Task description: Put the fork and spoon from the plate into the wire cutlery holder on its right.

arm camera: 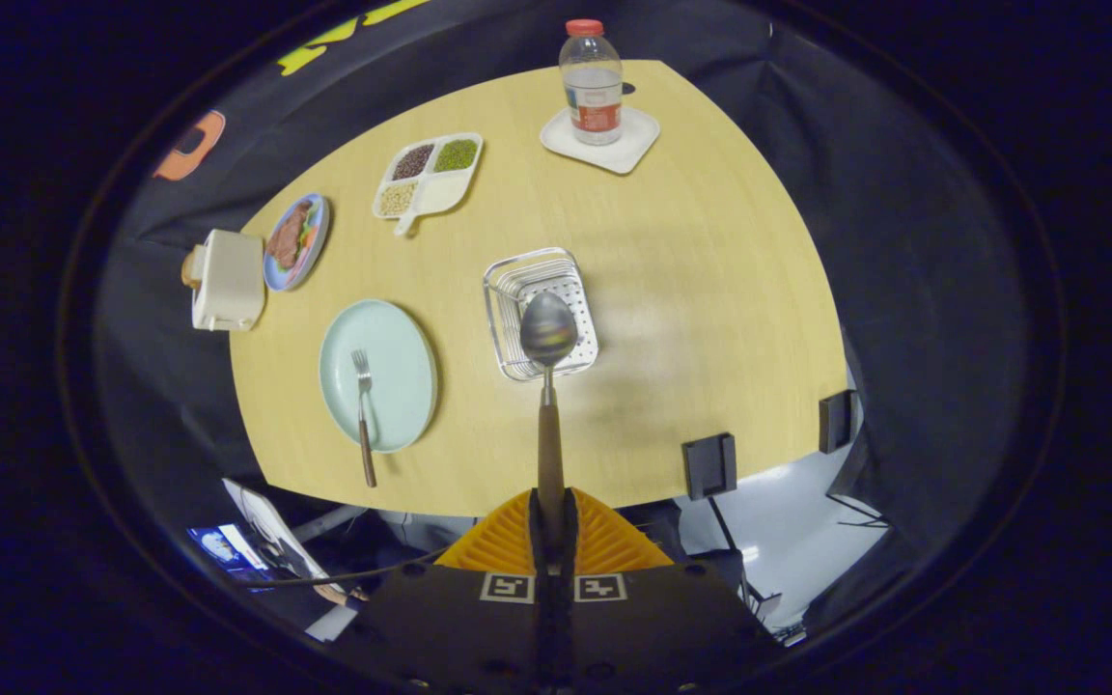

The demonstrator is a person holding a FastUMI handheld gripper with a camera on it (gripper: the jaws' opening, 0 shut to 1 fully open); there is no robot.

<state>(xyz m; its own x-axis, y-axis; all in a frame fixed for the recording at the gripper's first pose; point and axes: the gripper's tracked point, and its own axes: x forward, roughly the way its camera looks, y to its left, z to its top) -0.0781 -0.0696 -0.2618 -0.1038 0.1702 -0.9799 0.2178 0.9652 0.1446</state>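
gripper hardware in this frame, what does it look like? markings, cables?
The gripper has two ribbed, wedge-shaped fingers on a dark, flat body with visible screw holes. Two square black-and-white fiducial tags sit side by side at the fingers' base. A thin cable trails off beside the body.

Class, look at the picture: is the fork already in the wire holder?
No. The fork lies on the plate, left of the holder, while the gripper is shut on the spoon.
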